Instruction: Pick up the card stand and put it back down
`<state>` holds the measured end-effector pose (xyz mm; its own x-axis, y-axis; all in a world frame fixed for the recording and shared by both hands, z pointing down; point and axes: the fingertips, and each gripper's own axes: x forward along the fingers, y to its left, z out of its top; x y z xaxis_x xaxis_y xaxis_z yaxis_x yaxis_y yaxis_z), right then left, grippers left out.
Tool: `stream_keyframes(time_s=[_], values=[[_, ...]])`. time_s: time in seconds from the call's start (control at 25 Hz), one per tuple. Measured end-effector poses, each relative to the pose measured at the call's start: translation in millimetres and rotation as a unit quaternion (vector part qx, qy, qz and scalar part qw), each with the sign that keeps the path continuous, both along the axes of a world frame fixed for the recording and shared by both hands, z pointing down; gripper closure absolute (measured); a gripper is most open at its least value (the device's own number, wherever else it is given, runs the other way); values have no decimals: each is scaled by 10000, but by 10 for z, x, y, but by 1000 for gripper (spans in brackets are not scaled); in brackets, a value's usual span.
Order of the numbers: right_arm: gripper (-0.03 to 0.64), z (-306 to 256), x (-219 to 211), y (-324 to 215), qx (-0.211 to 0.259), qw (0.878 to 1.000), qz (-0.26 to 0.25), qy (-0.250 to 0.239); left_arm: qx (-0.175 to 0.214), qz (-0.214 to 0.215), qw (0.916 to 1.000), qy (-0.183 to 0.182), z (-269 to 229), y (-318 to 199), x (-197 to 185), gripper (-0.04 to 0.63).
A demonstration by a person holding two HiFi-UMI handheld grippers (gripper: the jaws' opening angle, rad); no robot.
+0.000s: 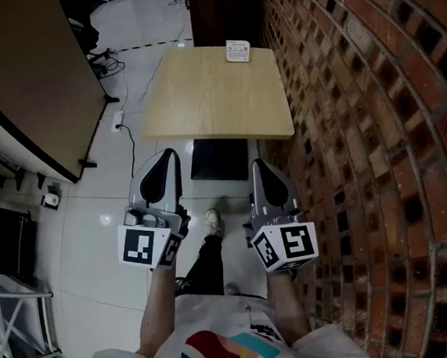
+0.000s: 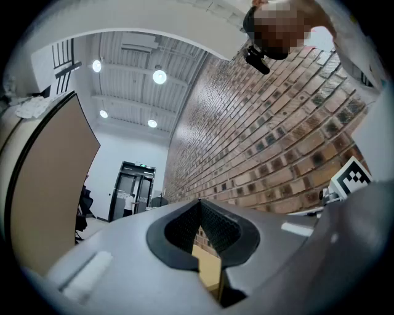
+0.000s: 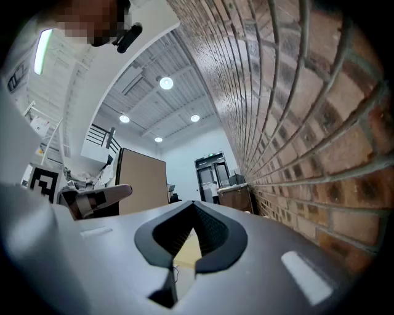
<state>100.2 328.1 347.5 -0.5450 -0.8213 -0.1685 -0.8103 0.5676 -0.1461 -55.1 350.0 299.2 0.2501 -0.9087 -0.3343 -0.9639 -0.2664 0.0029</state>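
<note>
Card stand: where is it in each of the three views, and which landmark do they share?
Head view: the card stand stands top centre, at the far edge of the wooden table.
Left gripper view: not in it.
Right gripper view: not in it.
Shared landmark: the brick wall, on the right in all three views.

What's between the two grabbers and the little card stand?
Just bare tabletop, then floor, in the head view. The card stand sits at the tabletop's far edge; the left gripper and right gripper hover short of the near edge.
</note>
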Motion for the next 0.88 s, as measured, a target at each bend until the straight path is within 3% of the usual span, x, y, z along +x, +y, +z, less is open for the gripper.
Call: stream_keyframes(time_s=[0.24, 0.56, 0.68, 0.88], values=[[617, 184, -121, -1224, -21, 9999, 136, 95, -7, -9, 9999, 148, 198, -1365, -242, 589], [617, -145, -446, -3830, 215, 9953, 919, 237, 355, 187, 9992, 19, -245, -4056, -892, 589], [617, -90, -536, -4542, 9, 9954, 923, 236, 214, 321, 9992, 63, -223, -4786, -1010, 589], [610, 275, -578, -5211, -481, 9938, 968, 240, -241, 154, 9993, 231, 150, -5432, -1230, 589]])
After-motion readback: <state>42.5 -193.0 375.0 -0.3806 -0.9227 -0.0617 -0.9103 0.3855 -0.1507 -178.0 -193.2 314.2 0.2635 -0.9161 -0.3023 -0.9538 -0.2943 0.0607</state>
